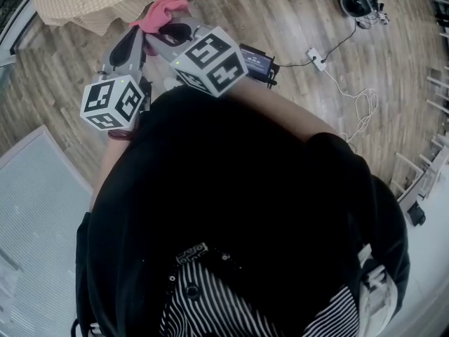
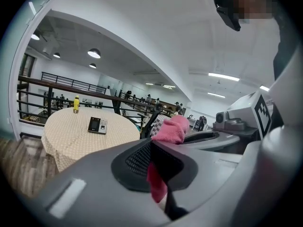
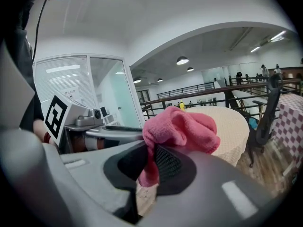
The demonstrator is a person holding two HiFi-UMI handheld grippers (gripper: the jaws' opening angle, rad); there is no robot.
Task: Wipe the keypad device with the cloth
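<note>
Both grippers are raised in front of the person and clenched on the same cloth (image 3: 182, 129); the left gripper (image 2: 154, 167) pinches a hanging fold of it between its dark pads, with the rest bunched up just past the tips; the right gripper (image 3: 149, 164) grips another fold, and the pink bundle spills over the top of its jaws. The head view shows the two held close together, tips nearly meeting at the cloth (image 1: 165, 9), which hangs in the air and touches nothing else. The keypad (image 2: 97, 125) lies flat near the middle of the round, beige-covered table (image 2: 66, 141), well apart from the grippers; a yellow bottle (image 2: 75, 104) stands further back on the same table. Wiping does not look begun; the cloth has yet to reach the keypad. The cloth looks soft, light and limp, like terry; it will fold and sag wherever it is not held, so a firm pinch on a thick bunched part, leaving a pad of fabric free beyond the tips, should serve best for rubbing. The keypad seems a small, stiff, flat unit with a glossy screen and buttons, probably light enough to slide on the table cover under a sideways stroke; one gripper may need to steady it at an edge or corner, clear of the screen, while the other wipes with gentle pressure.
</note>
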